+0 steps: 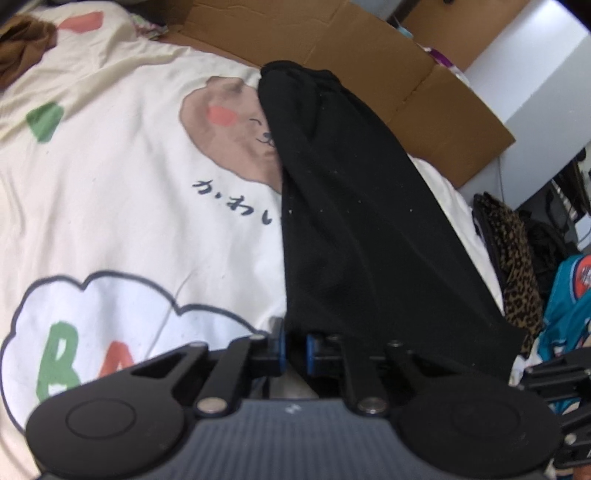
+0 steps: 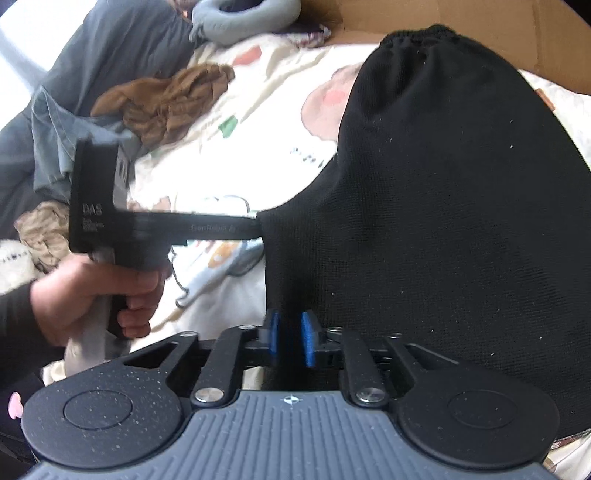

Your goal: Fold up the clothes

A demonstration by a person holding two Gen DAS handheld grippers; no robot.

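A black garment (image 1: 354,221) with a gathered waistband lies lengthwise on a cream cartoon-print bedsheet (image 1: 110,192). In the left wrist view my left gripper (image 1: 295,350) is at the garment's near edge, its blue pads shut on the black fabric. The right wrist view shows the same garment (image 2: 443,221) spread wide. There a hand (image 2: 92,295) holds the left gripper (image 2: 258,226), which pinches the garment's left edge. My right gripper (image 2: 290,338) sits at the near edge with its blue pads apart; black fabric lies in the gap, not pressed.
A flattened cardboard box (image 1: 332,40) lies behind the garment. A brown garment (image 2: 173,103), grey clothes (image 2: 110,48) and a grey neck pillow (image 2: 240,14) lie at the far left. Leopard-print cloth (image 1: 513,258) and a teal jersey (image 1: 569,295) are piled at the right.
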